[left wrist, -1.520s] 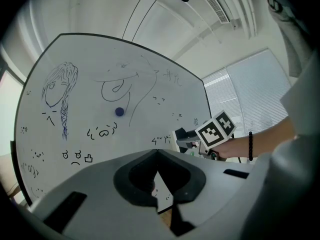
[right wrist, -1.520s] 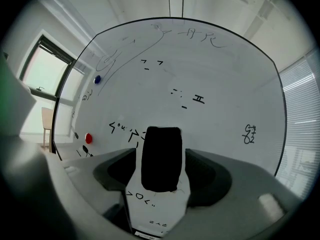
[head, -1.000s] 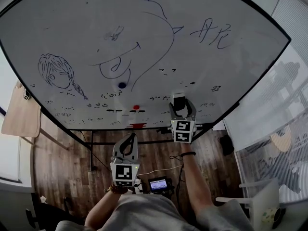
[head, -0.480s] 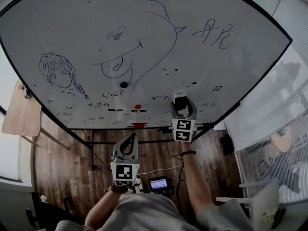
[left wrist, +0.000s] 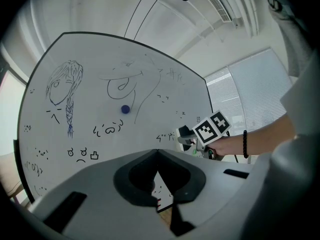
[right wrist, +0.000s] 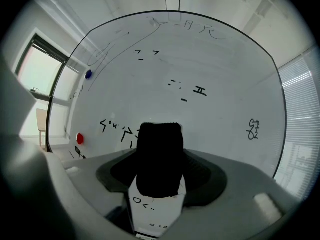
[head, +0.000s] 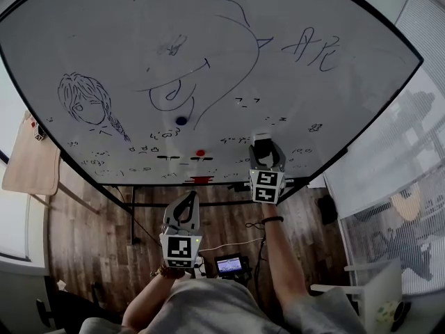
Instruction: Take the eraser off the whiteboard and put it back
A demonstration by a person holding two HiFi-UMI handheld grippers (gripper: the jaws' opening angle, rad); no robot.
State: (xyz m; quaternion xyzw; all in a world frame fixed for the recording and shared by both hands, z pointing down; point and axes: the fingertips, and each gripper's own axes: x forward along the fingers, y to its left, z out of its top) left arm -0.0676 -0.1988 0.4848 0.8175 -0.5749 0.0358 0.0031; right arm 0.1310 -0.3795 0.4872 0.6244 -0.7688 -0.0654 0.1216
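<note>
The eraser (head: 260,145), black felt on a white body, sits low on the whiteboard (head: 208,47), right of centre. My right gripper (head: 265,156) points at the board with the eraser (right wrist: 159,159) between its jaws. The jaws have just been closing around it, and a narrow dark gap still shows at the eraser's left side. My left gripper (head: 183,210) hangs back from the board, lower and to the left, shut and empty; in the left gripper view its jaws meet in a point (left wrist: 157,156). That view also shows the right gripper (left wrist: 182,136) at the board.
A red magnet (head: 200,153) and a blue magnet (head: 181,120) stick to the board among pen drawings. The board's dark stand (head: 208,204) rises from a wooden floor. A small screen device (head: 229,264) lies near my feet. A wooden chair (head: 31,165) stands left, blinds right.
The right gripper's jaws have narrowed slightly around the eraser. The head view has drifted a little, so the board's drawings sit slightly further right. Both hands stay in place.
</note>
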